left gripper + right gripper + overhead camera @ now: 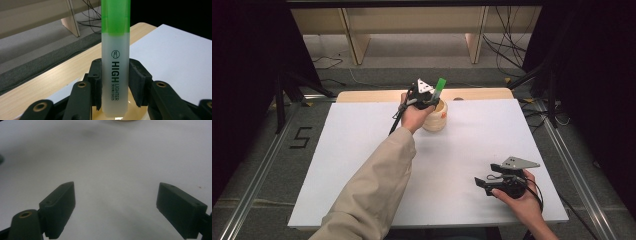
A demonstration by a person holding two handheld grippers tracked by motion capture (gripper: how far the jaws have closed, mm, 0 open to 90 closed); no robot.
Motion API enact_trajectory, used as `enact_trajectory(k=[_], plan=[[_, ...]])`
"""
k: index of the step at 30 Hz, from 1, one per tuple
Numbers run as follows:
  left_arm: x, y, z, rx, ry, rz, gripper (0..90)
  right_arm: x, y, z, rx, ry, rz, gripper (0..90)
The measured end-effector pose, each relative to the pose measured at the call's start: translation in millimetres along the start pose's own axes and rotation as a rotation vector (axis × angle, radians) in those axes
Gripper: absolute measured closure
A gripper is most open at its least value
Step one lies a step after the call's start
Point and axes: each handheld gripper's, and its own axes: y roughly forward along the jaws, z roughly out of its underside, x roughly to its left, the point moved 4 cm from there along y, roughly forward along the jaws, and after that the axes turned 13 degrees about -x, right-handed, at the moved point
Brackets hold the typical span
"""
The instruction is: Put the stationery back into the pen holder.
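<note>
High view: white sheet [362,150] over a wooden table [377,95], its bare wood edge exposed at twelve o'clock. Near that far edge, slightly left of centre, a cream cup-shaped holder [436,118] standing upright on the sheet. Left gripper [430,101] poised at the holder's rim, held by the left hand [413,116] reaching in from seven o'clock in a beige sleeve [372,190]. Clamped in it, a highlighter [439,89] with green cap up, leaning toward one o'clock, lower end at or inside the holder's mouth; exact depth impossible to tell. Right gripper [484,183] at about five o'clock on the sheet, well apart from the holder, gripped by the right hand [522,200], jaws spread and pointing toward nine o'clock, holding nothing. Grey floor and pale wooden shelving beyond the table at twelve o'clock.

Left gripper view: highlighter [115,62] upright at centre, green cap toward twelve o'clock, translucent white body printed "HIGH LIGHTER". Both black jaws pressed against the body from nine and three o'clock, closed narrow around it. Cream rim of the holder [132,110] just below the barrel's end at six o'clock. Wooden table edge [50,82] toward nine o'clock, white sheet [175,55] toward three o'clock.

Right gripper view: jaws wide apart, at seven and four o'clock, empty between them. White sheet [112,170] beneath, blurred. Sliver of the cream holder [124,120] at twelve o'clock.
</note>
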Motion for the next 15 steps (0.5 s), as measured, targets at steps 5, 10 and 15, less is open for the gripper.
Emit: enact_trajectory(k=[5, 10, 15], plan=[[-0.7, -0.6, 3.5, 0.014, 0.002, -0.001, 58.3, 0.3, 0.1, -0.1, -0.002, -0.001, -0.001, 16.5], [-0.3, -10.9, -3.6, 0.013, 0.002, -0.007, 52.1, 0.6, -0.1, -0.1, -0.002, -0.002, -0.002, 16.5], [-6.5, -27.6, -13.6, 0.036, 0.014, 0.021, 43.1, 1.0, 0.2, -0.3, -0.001, -0.005, 0.001, 16.5]])
